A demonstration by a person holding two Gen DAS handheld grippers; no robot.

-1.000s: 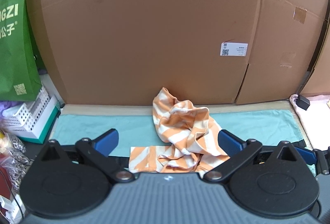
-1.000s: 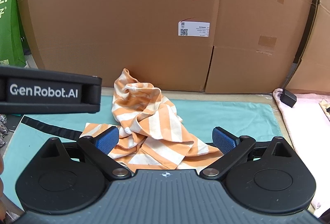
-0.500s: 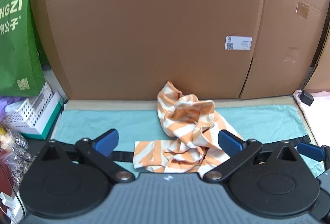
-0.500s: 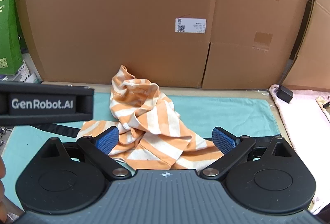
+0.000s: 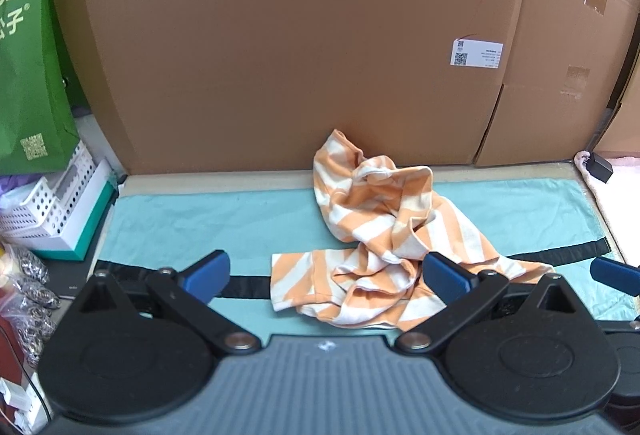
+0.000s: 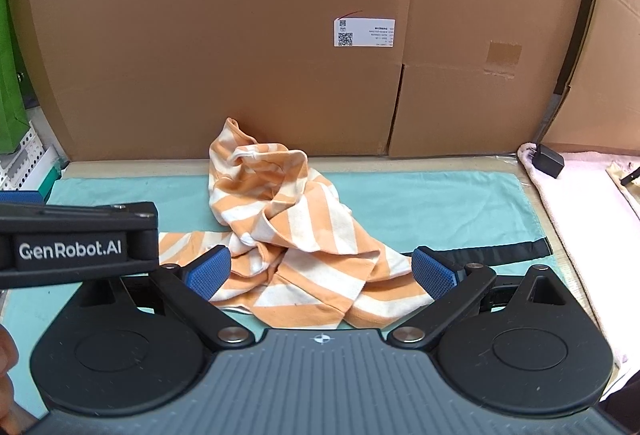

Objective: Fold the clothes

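An orange-and-white striped garment (image 5: 380, 227) (image 6: 288, 231) lies crumpled in a heap on a teal cloth (image 5: 200, 223) (image 6: 432, 207), its far end against the cardboard. My left gripper (image 5: 326, 275) is open just short of the heap's near left edge, nothing between its blue pads. My right gripper (image 6: 322, 273) is also open over the heap's near edge, holding nothing. The left gripper's body shows at the left of the right wrist view, and a blue pad of the right gripper sits at the right edge of the left wrist view.
Tall cardboard boxes (image 5: 320, 35) (image 6: 240, 35) wall off the back. A green bag (image 5: 28, 67) and white perforated baskets (image 5: 44, 207) stand at the left. A pink towel (image 6: 580, 203) with a black adapter (image 6: 550, 159) lies at the right. A black strip (image 6: 500, 249) crosses the teal cloth.
Both grippers have drawn back and shifted a little left, so the garment sits farther right and lower in view. The garment itself has not moved; both stay open.
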